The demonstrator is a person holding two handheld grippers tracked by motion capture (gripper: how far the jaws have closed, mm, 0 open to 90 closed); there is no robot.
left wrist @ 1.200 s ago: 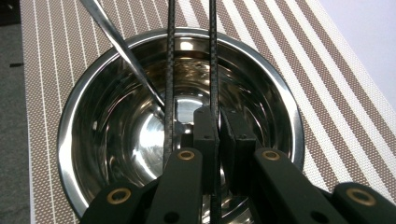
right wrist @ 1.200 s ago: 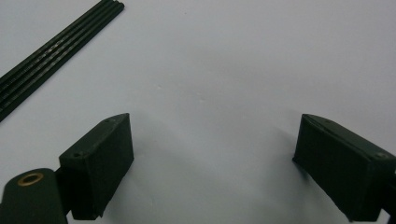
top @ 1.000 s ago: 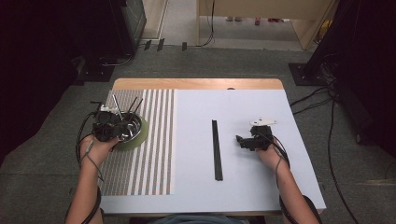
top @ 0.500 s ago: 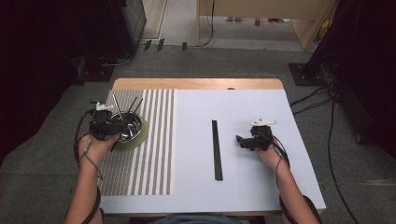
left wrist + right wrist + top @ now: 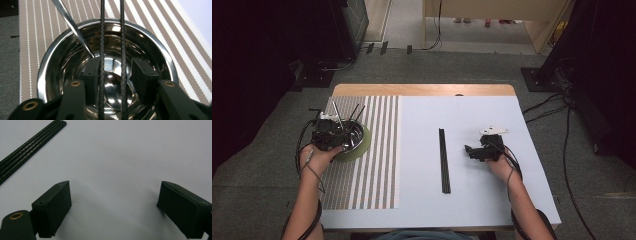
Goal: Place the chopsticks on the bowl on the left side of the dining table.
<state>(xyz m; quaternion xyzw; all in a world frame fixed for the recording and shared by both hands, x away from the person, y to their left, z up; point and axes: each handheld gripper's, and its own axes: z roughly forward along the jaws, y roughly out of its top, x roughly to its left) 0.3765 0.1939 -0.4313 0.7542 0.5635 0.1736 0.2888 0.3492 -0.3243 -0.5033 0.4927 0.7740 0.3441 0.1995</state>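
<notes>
We cannot find any words or labels to read on anything here.

We see a shiny metal bowl (image 5: 352,137) sitting on a round green mat (image 5: 361,145). That mat lies on a big striped placemat (image 5: 372,165) at the left side of the table (image 5: 492,205), which has a pale blue-white top. In the left gripper view the bowl (image 5: 62,70) is right below us, and it looks bright like a mirror. Three long things lean in it. Two thin black sticks (image 5: 102,37) stand side by side and poke up past the far rim. A silver handle (image 5: 72,27) slants up to the left; its low end is down in the bowl. We cannot tell what kind of tool the silver one is. We see no food in the bowl.

The left gripper (image 5: 328,135) hangs over the near side of the bowl, held by the person's left hand (image 5: 314,157). Its jaws stand a little apart. One black stick runs along the inner face of the left jaw, and the other runs through the gap. We cannot tell if the jaws squeeze them.

The right gripper (image 5: 477,151) rests low over the bare table, held by the right hand (image 5: 502,165). Its jaws are wide apart with nothing between them.

A bundle of black sticks (image 5: 444,160) lies flat on the table, just to the left of the right gripper and well apart from the bowl.
</notes>
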